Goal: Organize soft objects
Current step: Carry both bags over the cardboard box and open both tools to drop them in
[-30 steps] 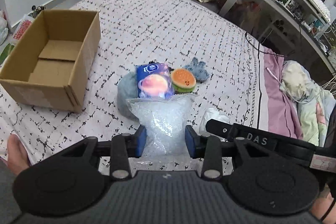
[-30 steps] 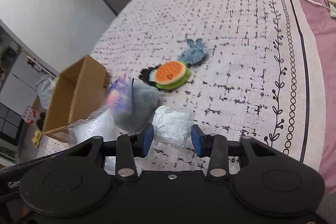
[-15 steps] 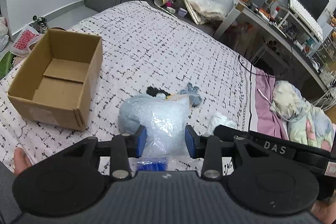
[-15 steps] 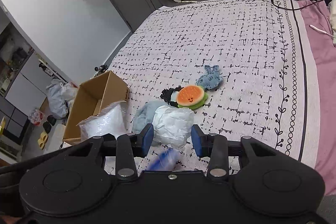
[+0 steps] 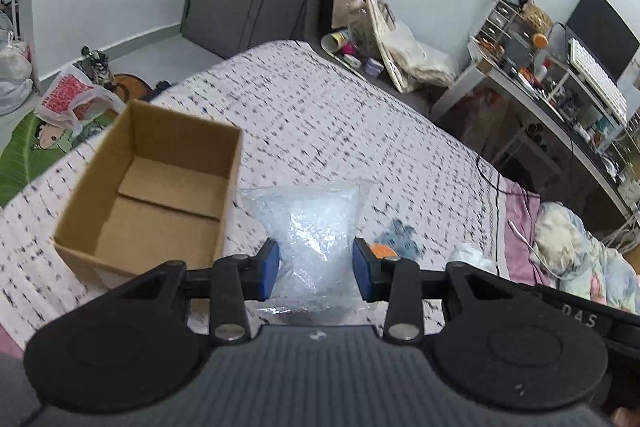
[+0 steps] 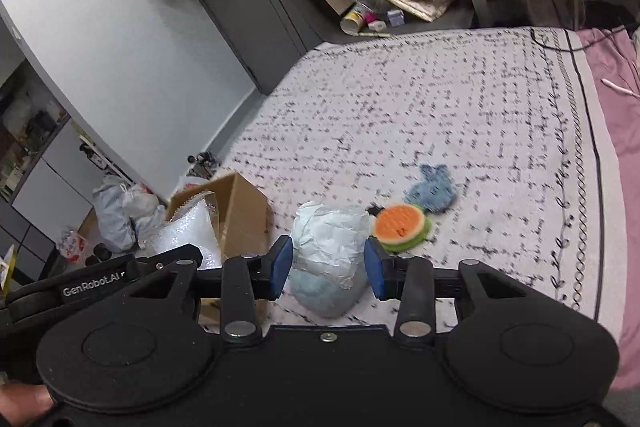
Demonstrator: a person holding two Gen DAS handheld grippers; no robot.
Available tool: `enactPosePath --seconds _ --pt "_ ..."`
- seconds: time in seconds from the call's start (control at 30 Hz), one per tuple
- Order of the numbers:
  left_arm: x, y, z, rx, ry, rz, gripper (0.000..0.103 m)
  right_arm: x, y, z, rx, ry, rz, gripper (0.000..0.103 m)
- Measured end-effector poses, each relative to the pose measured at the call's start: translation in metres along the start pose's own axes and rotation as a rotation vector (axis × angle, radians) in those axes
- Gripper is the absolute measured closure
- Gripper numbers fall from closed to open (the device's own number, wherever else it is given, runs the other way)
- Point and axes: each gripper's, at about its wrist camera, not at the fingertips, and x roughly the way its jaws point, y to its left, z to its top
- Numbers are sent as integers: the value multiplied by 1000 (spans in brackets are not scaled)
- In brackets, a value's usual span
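Left tool [image 5: 316, 269]: blue pads closed part-way on a clear bag of white pellets [image 5: 312, 227]; both pads press into the bag's sides, and the bag is carried clear of the bed.
Pellet bag position: in the left wrist view it hangs just right of the cardboard box [image 5: 148, 191], its top flaring above the pads. In the right wrist view the same bag shows in front of the box's near corner.
Right tool [image 6: 328, 269]: blue pads closed part-way on a white wrapped bundle [image 6: 330, 239] covered in clear film; both pads bear against its flanks.
Bundle position: held above the bed, with a pale blue soft lump [image 6: 328, 297] showing directly under it; whether the two touch cannot be told.
Cardboard box: open-topped, with its bottom flaps bare; it sits on the bed near the edge toward the floor.
Bed [image 6: 440, 115]: covered with a white spread printed with black dashes; a pink sheet [image 6: 616, 115] lies along its far side.
Remaining soft objects: an orange and green round plush [image 6: 402, 227] lies on the spread just right of the bundle; a blue knitted plush [image 6: 432, 189] lies touching it on the far side.
Person: a thumb [image 6: 24, 405] shows at the lower left corner of the right wrist view.
Surroundings: plastic bags [image 5: 72, 99] lie on the floor beyond the box; a cluttered worktop [image 5: 560, 99] stands past the bed.
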Motion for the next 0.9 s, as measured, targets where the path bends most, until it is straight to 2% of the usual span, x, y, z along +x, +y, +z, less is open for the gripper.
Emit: enactPosePath --seconds 0.47,0.67,0.9 --pt "8 26 32 11 -29 26 65 23 38 7 -47 -20 0 64" --pt "21 41 47 -13 -24 27 65 32 50 12 -54 -39 -2 64" --pt "37 59 72 -36 -33 63 65 45 60 17 -36 -60 3 64"
